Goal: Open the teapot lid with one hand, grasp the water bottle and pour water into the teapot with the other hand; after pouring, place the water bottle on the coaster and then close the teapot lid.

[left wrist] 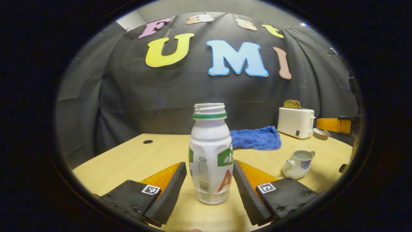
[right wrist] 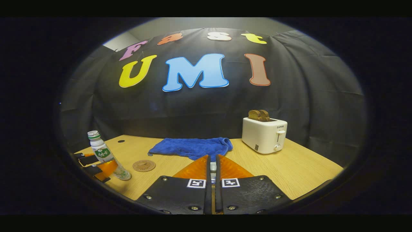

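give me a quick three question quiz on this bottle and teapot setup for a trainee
1. True or false: the water bottle stands on the coaster.
2. What sits in the slots of the toaster? A nothing, B bread, C a spoon.
3. Fill in: the left gripper has its fingers ___ on either side of the water bottle.
Key: 1 false, it stands on the table beside the coaster. 2 B. 3 open.
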Demonstrator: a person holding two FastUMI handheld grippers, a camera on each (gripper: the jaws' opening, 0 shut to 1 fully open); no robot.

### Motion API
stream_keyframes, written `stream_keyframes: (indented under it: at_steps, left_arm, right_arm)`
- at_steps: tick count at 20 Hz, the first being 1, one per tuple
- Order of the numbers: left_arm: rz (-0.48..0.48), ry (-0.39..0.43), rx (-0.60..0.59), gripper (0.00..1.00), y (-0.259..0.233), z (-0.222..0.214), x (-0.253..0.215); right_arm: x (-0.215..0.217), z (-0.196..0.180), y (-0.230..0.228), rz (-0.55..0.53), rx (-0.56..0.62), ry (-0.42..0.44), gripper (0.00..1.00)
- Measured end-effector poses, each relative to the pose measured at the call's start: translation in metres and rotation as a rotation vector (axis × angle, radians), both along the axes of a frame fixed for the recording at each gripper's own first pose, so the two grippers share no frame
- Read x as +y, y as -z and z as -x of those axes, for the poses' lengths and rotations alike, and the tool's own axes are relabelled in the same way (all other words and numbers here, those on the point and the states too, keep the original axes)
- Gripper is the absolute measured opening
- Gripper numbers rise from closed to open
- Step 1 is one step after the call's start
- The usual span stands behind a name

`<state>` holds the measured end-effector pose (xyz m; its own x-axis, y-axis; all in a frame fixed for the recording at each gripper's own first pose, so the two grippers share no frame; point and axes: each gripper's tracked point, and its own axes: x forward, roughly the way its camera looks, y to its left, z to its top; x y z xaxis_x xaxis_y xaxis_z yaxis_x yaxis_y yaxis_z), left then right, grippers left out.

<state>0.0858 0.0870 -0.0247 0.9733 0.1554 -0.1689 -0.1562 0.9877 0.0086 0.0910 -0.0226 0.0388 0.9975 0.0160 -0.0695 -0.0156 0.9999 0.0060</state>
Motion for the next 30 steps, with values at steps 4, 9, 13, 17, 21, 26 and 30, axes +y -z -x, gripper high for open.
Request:
stream_keyframes:
  at_steps: [4, 9, 13, 17, 21, 26, 30]
  left_arm:
    - [-0.005, 0.005, 0.028, 0.92, 0.010, -0.007, -0.002]
    - [-0.037, 0.002, 0.028, 0.90, 0.009, -0.015, -0.004]
    - [-0.048, 0.011, 0.049, 0.82, 0.007, -0.014, -0.006]
    - [-0.075, 0.024, 0.067, 0.85, 0.009, -0.018, -0.009]
    - [-0.206, 0.030, 0.083, 0.79, -0.001, -0.019, -0.010]
    - [-0.466, 0.052, 0.067, 0.84, -0.023, -0.023, -0.020]
    - [-0.625, 0.089, 0.081, 0.75, -0.028, -0.026, -0.036]
  right_arm:
    - [-0.004, -0.003, 0.006, -0.004, 0.006, -0.006, 0.04]
    - [-0.005, -0.007, 0.017, -0.019, 0.024, -0.021, 0.04]
    - [-0.010, -0.007, 0.021, -0.030, 0.029, -0.019, 0.04]
    - [-0.016, -0.005, 0.023, -0.050, 0.030, -0.013, 0.04]
    - [-0.024, -0.002, 0.020, -0.069, 0.022, -0.004, 0.04]
    - [-0.038, 0.003, 0.018, -0.073, 0.010, 0.014, 0.04]
    - [-0.053, 0.007, 0.021, -0.085, 0.011, 0.034, 0.04]
